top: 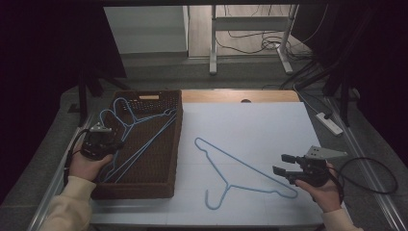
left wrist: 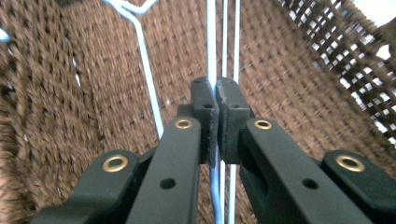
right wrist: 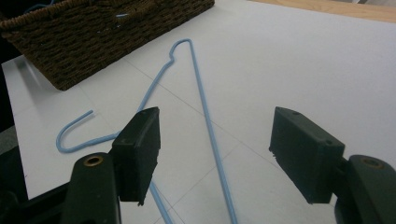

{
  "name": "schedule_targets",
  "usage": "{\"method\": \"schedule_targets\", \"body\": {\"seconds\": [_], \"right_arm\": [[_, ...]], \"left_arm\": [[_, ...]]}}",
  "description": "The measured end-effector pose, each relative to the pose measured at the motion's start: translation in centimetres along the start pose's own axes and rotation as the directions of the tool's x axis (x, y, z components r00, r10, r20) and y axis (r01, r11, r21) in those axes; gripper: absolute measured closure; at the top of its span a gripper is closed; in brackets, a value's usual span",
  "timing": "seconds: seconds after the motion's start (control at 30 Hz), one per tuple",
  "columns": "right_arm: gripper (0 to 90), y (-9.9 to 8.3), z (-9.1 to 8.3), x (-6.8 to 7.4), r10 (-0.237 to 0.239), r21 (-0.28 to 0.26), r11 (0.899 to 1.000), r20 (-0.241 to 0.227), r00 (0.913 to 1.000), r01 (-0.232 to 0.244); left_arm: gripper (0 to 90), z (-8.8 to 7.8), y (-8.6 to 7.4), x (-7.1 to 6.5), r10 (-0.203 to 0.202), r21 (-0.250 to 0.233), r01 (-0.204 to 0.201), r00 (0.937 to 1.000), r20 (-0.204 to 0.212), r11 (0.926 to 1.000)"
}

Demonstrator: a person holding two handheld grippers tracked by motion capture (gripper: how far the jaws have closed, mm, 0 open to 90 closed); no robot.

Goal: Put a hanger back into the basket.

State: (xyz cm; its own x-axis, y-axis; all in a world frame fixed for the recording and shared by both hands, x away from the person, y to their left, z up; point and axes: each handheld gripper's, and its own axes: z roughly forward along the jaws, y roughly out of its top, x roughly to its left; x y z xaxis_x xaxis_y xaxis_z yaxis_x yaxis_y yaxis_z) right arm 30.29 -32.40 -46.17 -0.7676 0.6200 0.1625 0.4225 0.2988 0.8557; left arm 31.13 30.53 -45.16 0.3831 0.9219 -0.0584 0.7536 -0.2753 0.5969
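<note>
While seen from the high view: left gripper [top: 98, 143] at left of frame, over the woven basket [top: 176, 144], clamped on a blue wire hanger [top: 126, 126] lying inside; right gripper [top: 294, 167] at lower right, jaws spread, empty, just beside a second blue hanger [top: 240, 174] flat on the white table [top: 250, 122]. Left gripper view: pads [left wrist: 205, 100] pinched together on one thin wire [left wrist: 211, 42], two more wires [left wrist: 231, 42] alongside. Right gripper view: pads [right wrist: 140, 149] wide apart above the table hanger [right wrist: 201, 98]. Risk, judged: thin wire slipping from the pinch, or neighbouring hangers snagging and tangling on release.
</note>
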Motion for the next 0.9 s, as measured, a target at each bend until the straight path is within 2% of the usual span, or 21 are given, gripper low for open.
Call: {"method": "schedule_targets", "body": {"seconds": [0.1, 0.23, 0.33, 0.4, 0.47, 0.57, 0.7, 0.77, 0.9], "right_arm": [[33.9, 0.0, 0.0, 0.0, -0.001, 0.000, 1.000, 0.000, 1.0000, 0.001], [33.7, 0.0, 0.0, 0.0, 0.003, -0.003, 1.000, -0.005, 1.0000, -0.003], [33.6, 0.1, 0.0, 0.1, 0.003, -0.005, 1.000, -0.010, 0.9999, -0.003], [33.4, 0.0, 0.0, 0.1, 0.002, -0.002, 1.000, -0.009, 1.0000, -0.002], [33.3, 0.0, 0.0, 0.1, 0.003, 0.001, 1.000, -0.006, 1.0000, -0.003], [33.2, 0.0, 0.1, 0.1, 0.004, 0.000, 1.000, -0.003, 1.0000, -0.004], [32.8, 0.0, 0.1, 0.1, 0.005, 0.002, 1.000, 0.005, 1.0000, -0.005], [32.8, 0.0, 0.1, 0.0, 0.006, 0.004, 1.000, 0.009, 0.9999, -0.006], [32.5, 0.0, 0.2, 0.1, 0.001, 0.014, 1.000, 0.015, 0.9999, -0.002]], "left_arm": [[82.2, 0.3, 0.2, -0.2, 0.002, 0.020, -0.001, 0.9998, -0.020, 0.9998], [66.9, 0.2, 0.3, -0.4, 0.023, -0.002, -0.024, 0.9975, -0.067, 0.9997], [49.4, -0.5, 0.4, -0.8, 0.034, -0.076, -0.039, 0.9967, -0.074, 0.9964], [42.9, -1.2, 0.5, -1.1, 0.045, -0.128, -0.053, 0.9968, -0.067, 0.9903], [36.4, -2.2, 0.7, -1.5, 0.054, -0.174, -0.062, 0.9973, -0.050, 0.9828], [34.5, -3.5, 1.0, -2.2, 0.071, -0.243, -0.068, 0.9975, 0.004, 0.9676], [30.8, -4.6, 1.2, -3.7, 0.108, -0.304, -0.079, 0.9907, 0.082, 0.9494], [30.0, -4.8, 1.2, -4.6, 0.127, -0.318, -0.086, 0.9856, 0.111, 0.9443], [28.7, -4.6, 1.1, -6.1, 0.143, -0.329, -0.091, 0.9798, 0.139, 0.9400]]}}
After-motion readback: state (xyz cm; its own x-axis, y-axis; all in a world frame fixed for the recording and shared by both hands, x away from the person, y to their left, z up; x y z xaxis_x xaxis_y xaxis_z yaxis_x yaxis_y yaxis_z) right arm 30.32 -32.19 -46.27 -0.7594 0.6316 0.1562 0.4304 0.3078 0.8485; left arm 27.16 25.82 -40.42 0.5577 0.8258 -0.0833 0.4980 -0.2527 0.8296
